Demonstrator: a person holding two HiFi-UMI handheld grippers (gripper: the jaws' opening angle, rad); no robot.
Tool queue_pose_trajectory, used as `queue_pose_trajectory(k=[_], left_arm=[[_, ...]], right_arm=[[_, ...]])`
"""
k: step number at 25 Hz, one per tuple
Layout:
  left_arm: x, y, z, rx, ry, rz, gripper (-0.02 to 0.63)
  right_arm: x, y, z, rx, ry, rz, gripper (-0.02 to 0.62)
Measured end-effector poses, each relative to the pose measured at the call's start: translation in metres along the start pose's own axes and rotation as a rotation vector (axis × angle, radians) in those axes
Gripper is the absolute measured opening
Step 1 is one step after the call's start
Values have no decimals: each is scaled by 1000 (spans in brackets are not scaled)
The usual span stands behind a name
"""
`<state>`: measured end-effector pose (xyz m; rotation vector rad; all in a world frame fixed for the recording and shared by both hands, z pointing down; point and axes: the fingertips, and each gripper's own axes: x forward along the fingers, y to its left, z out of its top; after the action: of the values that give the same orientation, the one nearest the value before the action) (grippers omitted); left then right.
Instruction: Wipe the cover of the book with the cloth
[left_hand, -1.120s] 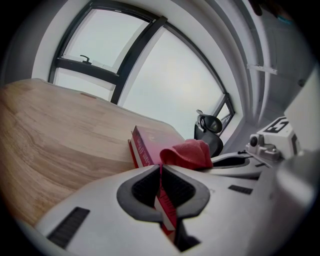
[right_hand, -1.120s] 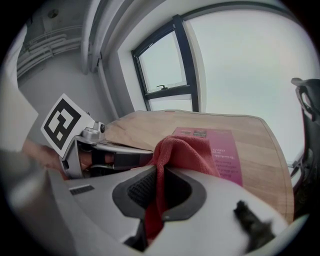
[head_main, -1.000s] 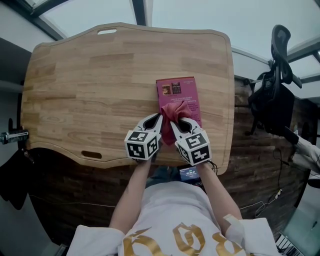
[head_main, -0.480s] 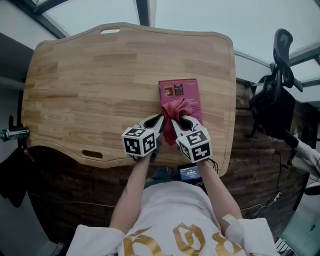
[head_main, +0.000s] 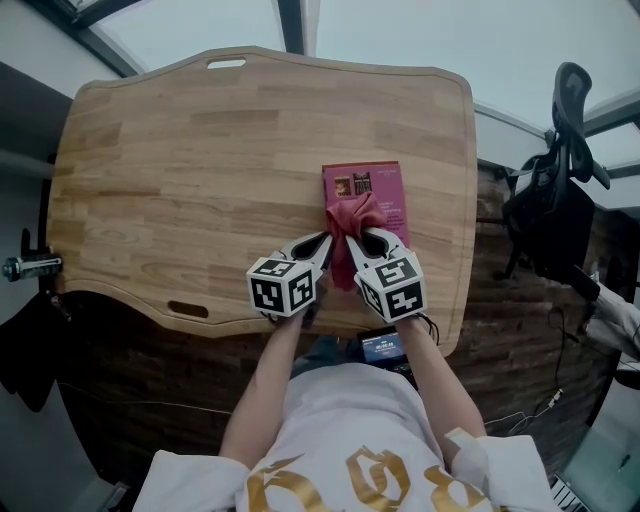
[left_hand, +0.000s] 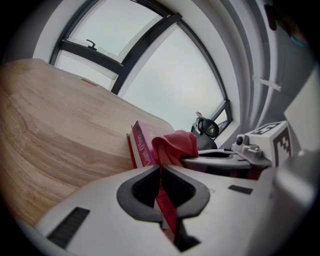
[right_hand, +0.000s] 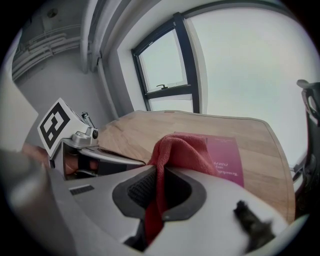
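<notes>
A magenta book (head_main: 385, 190) lies flat on the wooden table (head_main: 200, 150), near its right front edge. A red cloth (head_main: 350, 215) is bunched on the near half of the cover. My right gripper (head_main: 362, 238) is shut on the cloth, and red fabric (right_hand: 182, 150) runs between its jaws and over the book (right_hand: 227, 155). My left gripper (head_main: 325, 240) sits close beside it at the book's near left edge. It is shut on a thin red strip that looks like the edge of the book (left_hand: 141, 147). The cloth (left_hand: 175, 145) humps just beyond those jaws.
A black office chair (head_main: 555, 200) stands to the right of the table. A small lit screen (head_main: 380, 347) sits below the table's front edge, by the person's waist. Windows run behind the table's far side. Bare wood spreads left of the book.
The cloth, with the right gripper, has crept slightly farther up the cover. The left gripper stays at the book's near edge. The view itself shifted a little.
</notes>
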<state>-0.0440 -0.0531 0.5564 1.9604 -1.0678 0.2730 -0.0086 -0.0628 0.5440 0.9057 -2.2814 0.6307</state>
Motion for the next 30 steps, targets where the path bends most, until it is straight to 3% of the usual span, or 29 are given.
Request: queue_pose_trajectory(k=[30], left_arm=[[1, -1, 0, -12, 9, -13, 23]], right_arm=[[28, -25, 33, -51, 11, 26, 40]])
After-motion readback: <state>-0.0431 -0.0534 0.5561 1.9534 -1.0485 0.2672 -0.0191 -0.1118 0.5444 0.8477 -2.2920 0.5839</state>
